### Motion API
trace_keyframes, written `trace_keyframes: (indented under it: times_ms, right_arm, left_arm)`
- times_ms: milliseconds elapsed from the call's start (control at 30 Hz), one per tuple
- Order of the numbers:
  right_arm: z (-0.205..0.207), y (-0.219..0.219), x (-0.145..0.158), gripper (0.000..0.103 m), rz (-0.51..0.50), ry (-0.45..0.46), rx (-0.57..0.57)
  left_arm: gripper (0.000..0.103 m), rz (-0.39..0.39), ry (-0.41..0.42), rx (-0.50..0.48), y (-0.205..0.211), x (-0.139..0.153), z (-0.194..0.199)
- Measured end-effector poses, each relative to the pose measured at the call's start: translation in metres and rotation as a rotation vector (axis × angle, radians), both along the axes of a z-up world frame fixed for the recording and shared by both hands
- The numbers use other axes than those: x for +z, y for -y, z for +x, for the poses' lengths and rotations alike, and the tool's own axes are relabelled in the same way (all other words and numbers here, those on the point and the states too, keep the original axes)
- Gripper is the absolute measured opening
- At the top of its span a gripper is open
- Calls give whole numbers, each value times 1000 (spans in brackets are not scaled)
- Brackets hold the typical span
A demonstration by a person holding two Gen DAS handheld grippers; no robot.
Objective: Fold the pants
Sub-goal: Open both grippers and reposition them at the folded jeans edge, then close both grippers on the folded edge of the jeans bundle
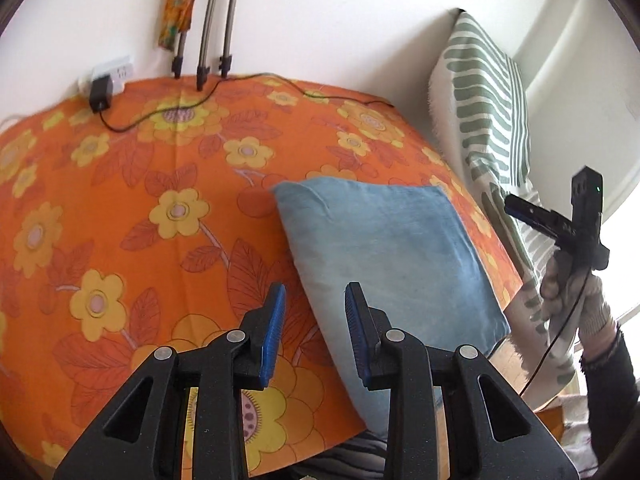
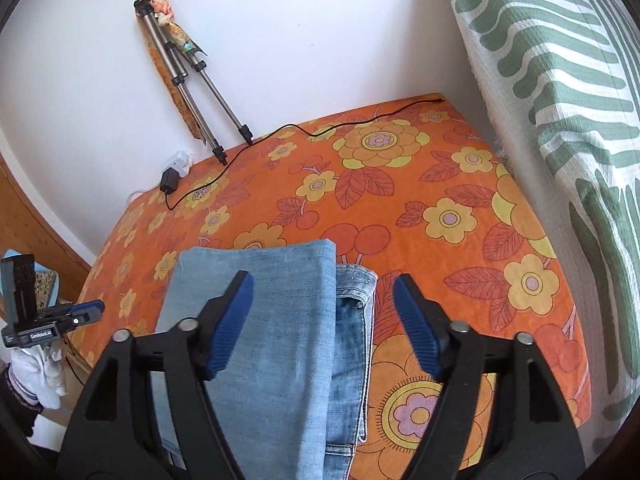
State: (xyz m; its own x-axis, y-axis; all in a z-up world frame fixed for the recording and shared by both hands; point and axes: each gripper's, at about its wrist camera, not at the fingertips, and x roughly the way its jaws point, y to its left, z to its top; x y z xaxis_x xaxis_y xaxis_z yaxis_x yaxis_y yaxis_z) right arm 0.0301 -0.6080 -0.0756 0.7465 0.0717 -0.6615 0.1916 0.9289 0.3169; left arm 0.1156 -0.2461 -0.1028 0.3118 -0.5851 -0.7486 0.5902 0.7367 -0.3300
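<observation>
— Left gripper (image 1: 315, 334) is hovering with jaws narrowly apart and empty; we're seeing the folded pants (image 1: 394, 256) lying on the orange bedspread (image 1: 120, 200).

— Right gripper (image 2: 323, 326) is gaping wide over them, gripping nothing. We're judging the denim soft but weighty, best pinched at the folded edge.

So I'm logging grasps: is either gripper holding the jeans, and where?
Neither: left gripper and right gripper are open, above the folded jeans.
</observation>
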Motion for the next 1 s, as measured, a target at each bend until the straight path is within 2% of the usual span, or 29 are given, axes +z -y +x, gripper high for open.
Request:
trace_keyframes:
  times_ms: [167,300,500,600,733,1000]
  right_arm:
    - [5,-5,-21,88,12,-63,53]
    - [14,-6,-43,88,49,-125,85]
    - [32,4,-78,88,122,-224,89]
    - [37,10,-87,88,144,-231,75]
    - [43,16,-94,88,169,-230,72]
    - [59,12,-95,88,140,-218,92]
  left_arm:
    - [51,-18,-75,-14,12,-14,12]
    - [51,-38,-130,-2,19,-25,19]
    - [51,-30,-156,17,31,-40,30]
    - [51,-35,-169,43,34,-45,39]
    - [51,3,-124,40,45,-46,43]
    - [51,-28,-171,75,53,-59,60]
